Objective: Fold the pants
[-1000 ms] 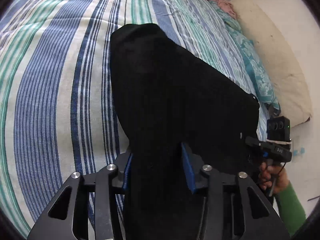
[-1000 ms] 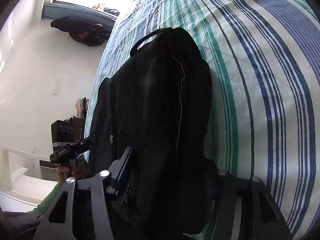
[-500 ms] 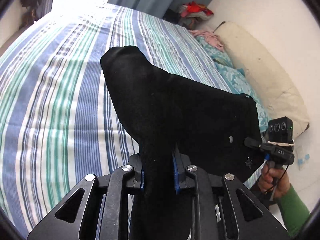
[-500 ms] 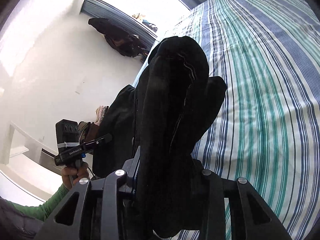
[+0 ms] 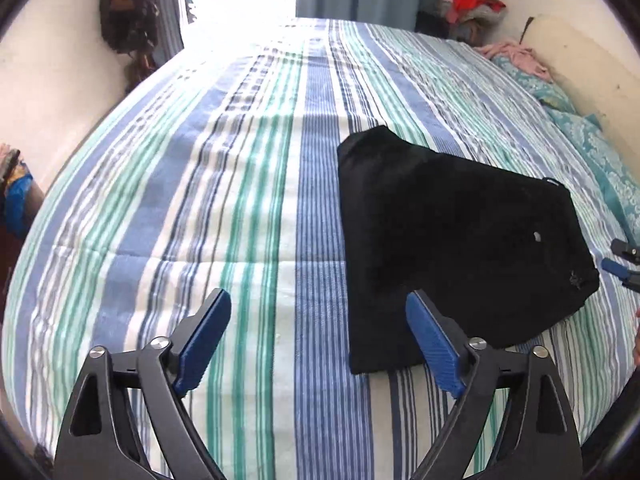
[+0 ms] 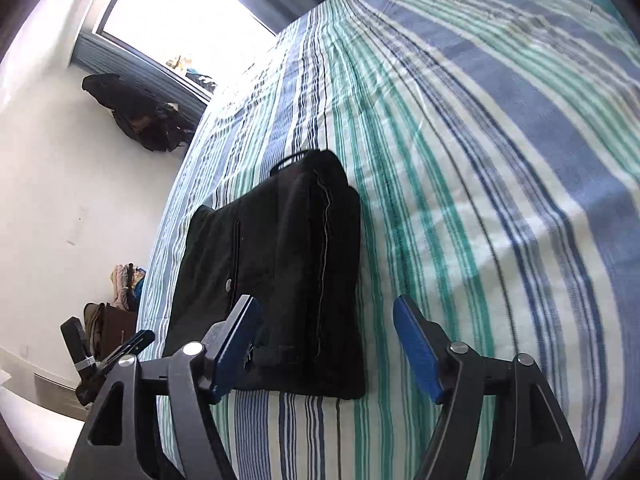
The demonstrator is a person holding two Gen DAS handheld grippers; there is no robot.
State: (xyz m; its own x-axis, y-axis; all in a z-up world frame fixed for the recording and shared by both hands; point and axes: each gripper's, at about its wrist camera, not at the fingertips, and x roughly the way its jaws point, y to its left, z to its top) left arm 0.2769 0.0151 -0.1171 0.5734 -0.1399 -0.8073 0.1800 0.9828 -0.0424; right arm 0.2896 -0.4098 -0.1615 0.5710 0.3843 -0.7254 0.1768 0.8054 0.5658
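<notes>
Black pants (image 5: pixel 452 240) lay folded compact on the striped bed (image 5: pixel 200 200); left gripper (image 5: pixel 318 340) and right gripper (image 6: pixel 326 346) stood wide open, empty; folding appeared complete

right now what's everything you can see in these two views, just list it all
pants: one, black, folded flat on the bed, near edge
bedspread: one, blue, green and white stripes, covers the bed
pillow: at least one, teal patterned, bed's far right side
clothes pile: one, red and mixed, far corner
dark bags: one cluster, black, on the wall by the window
left tongs: one, black with blue pads, open, empty
right tongs: one, same colours, open, empty
</notes>
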